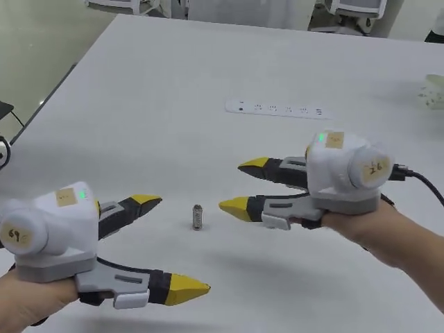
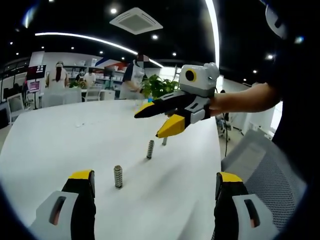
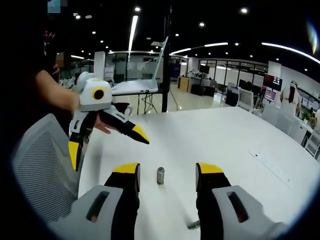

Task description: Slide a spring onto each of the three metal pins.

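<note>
Left hand-held gripper (image 1: 184, 243) and right hand-held gripper (image 1: 230, 185) both gape wide, empty. Between them on the table (image 1: 208, 69) stands one sprung pin (image 1: 198, 216); second pin (image 2: 150, 149) looks sprung too, third pin (image 2: 164, 141) unclear. Task judged mostly done.

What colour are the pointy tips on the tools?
Bright yellow pointed tips, seen best in the head view.

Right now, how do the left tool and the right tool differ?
In the head view, the left tool has its jaws spread wide, while the right tool holds them narrower. The left tool points right and the right tool points left, facing each other across the upright spring. The left tool's tag reads 69, the right tool's 26. Shared: both are open, empty and yellow-tipped, with a green light lit.
</note>
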Demonstrator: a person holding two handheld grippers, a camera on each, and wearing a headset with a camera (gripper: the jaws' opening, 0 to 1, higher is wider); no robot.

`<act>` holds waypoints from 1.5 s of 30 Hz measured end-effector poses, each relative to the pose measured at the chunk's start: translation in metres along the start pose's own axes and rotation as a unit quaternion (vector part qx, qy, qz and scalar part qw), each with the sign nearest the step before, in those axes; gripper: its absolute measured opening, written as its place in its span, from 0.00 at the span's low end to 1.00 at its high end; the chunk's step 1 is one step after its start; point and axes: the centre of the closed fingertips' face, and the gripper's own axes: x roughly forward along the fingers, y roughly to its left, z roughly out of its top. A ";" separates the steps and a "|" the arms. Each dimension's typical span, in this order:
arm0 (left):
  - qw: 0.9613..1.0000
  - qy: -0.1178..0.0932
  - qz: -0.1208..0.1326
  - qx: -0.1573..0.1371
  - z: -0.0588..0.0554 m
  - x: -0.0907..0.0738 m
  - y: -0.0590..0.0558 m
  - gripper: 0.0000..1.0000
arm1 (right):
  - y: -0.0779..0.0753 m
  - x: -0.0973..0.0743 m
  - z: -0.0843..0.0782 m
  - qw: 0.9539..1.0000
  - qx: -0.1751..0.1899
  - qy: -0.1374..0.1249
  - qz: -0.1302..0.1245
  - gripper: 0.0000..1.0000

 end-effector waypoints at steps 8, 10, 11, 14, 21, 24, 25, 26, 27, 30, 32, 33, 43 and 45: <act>1.000 -0.009 0.002 0.007 0.013 0.002 -0.002 0.98 | 0.003 -0.032 -0.005 1.000 0.014 -0.020 -0.008 0.54; 1.000 -0.014 0.001 0.007 0.016 0.002 -0.003 0.98 | 0.004 -0.042 -0.007 0.999 0.027 -0.033 -0.012 0.57; 1.000 -0.015 0.000 0.008 0.017 0.002 -0.004 0.98 | 0.005 -0.048 -0.007 0.999 0.031 -0.042 -0.014 0.59; 1.000 -0.016 -0.001 0.009 0.018 0.003 -0.006 0.98 | 0.005 -0.060 -0.014 0.998 0.037 -0.044 -0.018 0.62; 1.000 -0.018 -0.002 0.009 0.018 0.002 -0.011 0.98 | 0.003 -0.090 -0.040 0.997 0.055 -0.041 -0.034 0.66; 1.000 -0.021 -0.002 0.008 0.019 0.003 -0.012 0.98 | 0.007 -0.100 -0.043 0.996 0.066 -0.048 -0.039 0.69; 1.000 -0.021 -0.002 0.008 0.019 0.003 -0.012 0.98 | 0.007 -0.102 -0.045 0.996 0.068 -0.049 -0.041 0.70; 1.000 -0.021 -0.002 0.007 0.019 0.003 -0.013 0.98 | 0.008 -0.106 -0.049 0.995 0.072 -0.050 -0.046 0.71; 1.000 -0.021 -0.002 0.005 0.019 0.003 -0.013 0.98 | 0.008 -0.108 -0.052 0.995 0.078 -0.050 -0.049 0.73; 1.000 -0.021 -0.002 0.003 0.017 0.003 -0.013 0.98 | 0.008 -0.117 -0.065 0.994 0.087 -0.043 -0.056 0.74; 1.000 -0.020 0.000 0.003 0.015 0.003 -0.013 0.98 | 0.008 -0.121 -0.071 0.993 0.092 -0.041 -0.059 0.77; 1.000 -0.019 0.000 0.001 0.014 0.003 -0.013 0.98 | 0.008 -0.125 -0.075 0.993 0.097 -0.040 -0.062 0.78; 1.000 -0.015 0.016 -0.013 0.002 -0.004 -0.011 0.98 | -0.002 -0.149 -0.104 0.988 0.122 -0.006 -0.092 0.82; 1.000 -0.012 0.020 -0.018 -0.002 -0.007 -0.010 0.98 | -0.002 -0.153 -0.108 0.987 0.129 -0.003 -0.097 0.82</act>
